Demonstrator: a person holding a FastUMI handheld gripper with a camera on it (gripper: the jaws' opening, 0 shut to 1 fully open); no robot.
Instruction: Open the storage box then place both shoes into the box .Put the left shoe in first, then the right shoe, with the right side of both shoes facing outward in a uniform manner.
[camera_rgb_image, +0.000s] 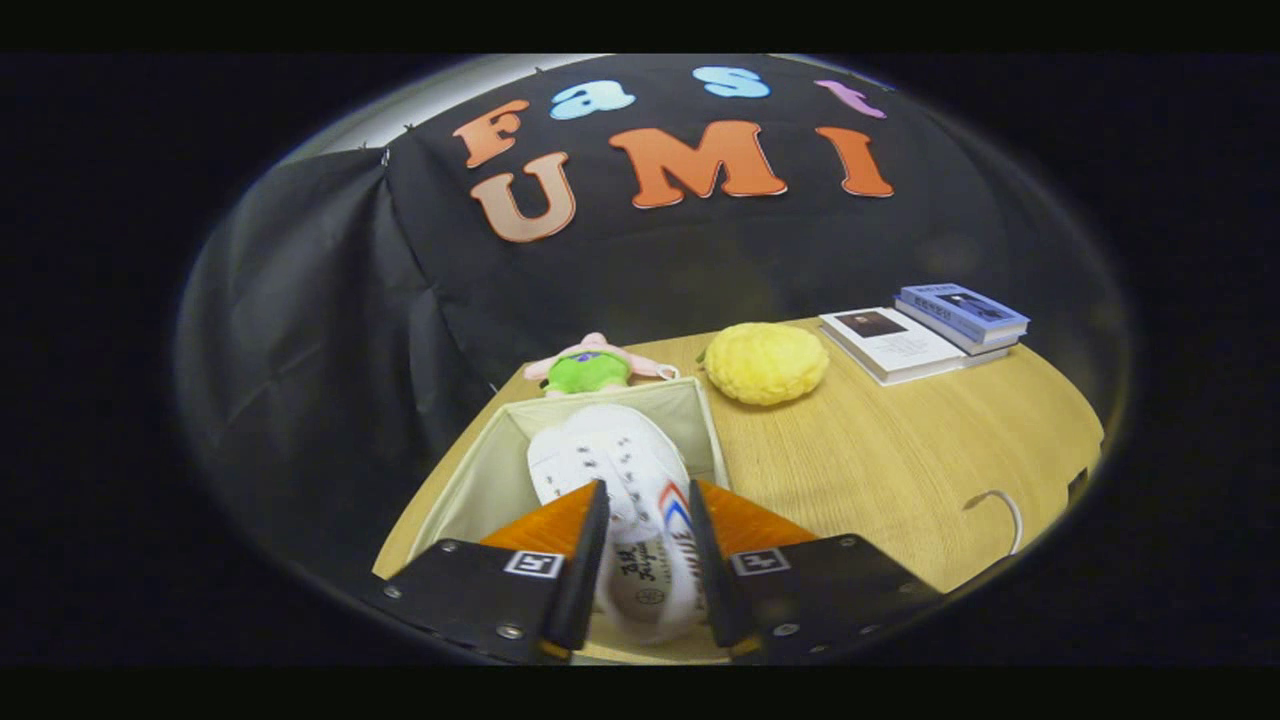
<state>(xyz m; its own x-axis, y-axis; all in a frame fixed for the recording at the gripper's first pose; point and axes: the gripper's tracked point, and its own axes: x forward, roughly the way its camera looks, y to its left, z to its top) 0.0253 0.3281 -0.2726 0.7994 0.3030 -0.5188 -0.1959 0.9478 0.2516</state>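
White shoe (640, 500), red-blue stripes, heel gripped btwn fingers (648, 505), toe inside open box (470, 480).

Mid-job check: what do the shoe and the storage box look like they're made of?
Shoe, between the hand-held gripper fingers: looks like white canvas or soft synthetic, matte, with eyelet rows and a printed insole; which one is hard to tell. Storage box: seems fabric-covered, pale and matte, with thin, soft-looking walls and folded corners.

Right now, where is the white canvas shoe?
The white canvas shoe lies between the fingers of the gripper, which clamp its heel, its toe reaching into the open beige fabric box.
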